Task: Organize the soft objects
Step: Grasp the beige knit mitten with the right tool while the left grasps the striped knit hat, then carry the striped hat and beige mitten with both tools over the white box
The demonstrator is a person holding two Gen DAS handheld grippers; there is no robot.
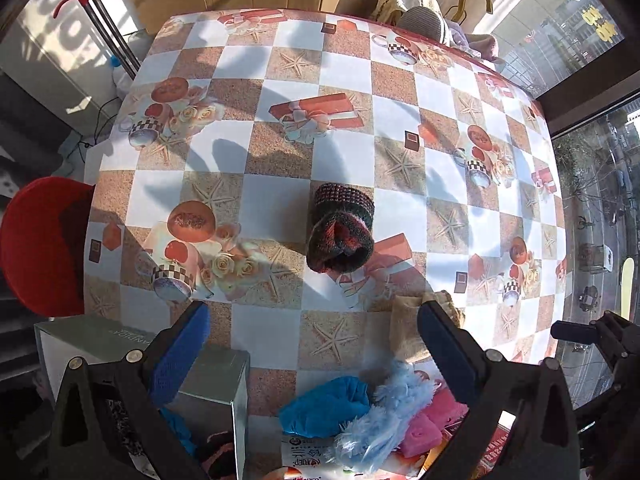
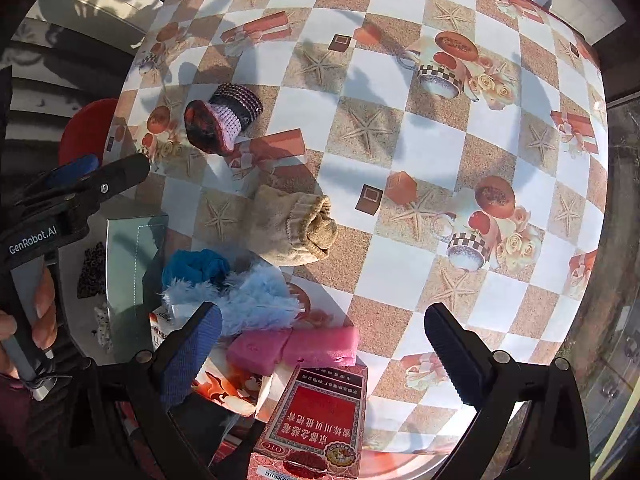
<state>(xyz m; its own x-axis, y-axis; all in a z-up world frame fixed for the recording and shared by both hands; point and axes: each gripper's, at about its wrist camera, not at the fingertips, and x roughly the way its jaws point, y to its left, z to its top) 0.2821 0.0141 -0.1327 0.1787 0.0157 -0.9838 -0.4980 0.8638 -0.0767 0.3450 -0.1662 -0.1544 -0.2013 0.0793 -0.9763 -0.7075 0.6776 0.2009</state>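
A rolled dark red knit sock (image 1: 340, 232) lies mid-table; it also shows in the right wrist view (image 2: 222, 122). A beige rolled sock (image 2: 296, 226) lies nearer, partly behind my left gripper's right finger (image 1: 408, 332). A blue cloth (image 1: 326, 406), a light-blue fluffy item (image 1: 384, 416) and pink sponge blocks (image 2: 296, 348) lie at the near edge. My left gripper (image 1: 314, 352) is open and empty above the table. My right gripper (image 2: 324, 352) is open and empty over the pink blocks.
An open grey box (image 1: 212, 388) at near left holds several soft items. A red printed carton (image 2: 320, 420) and a snack packet (image 1: 298, 458) lie at the near edge. A red stool (image 1: 40, 240) stands left of the table. My left gripper also shows in the right view (image 2: 100, 184).
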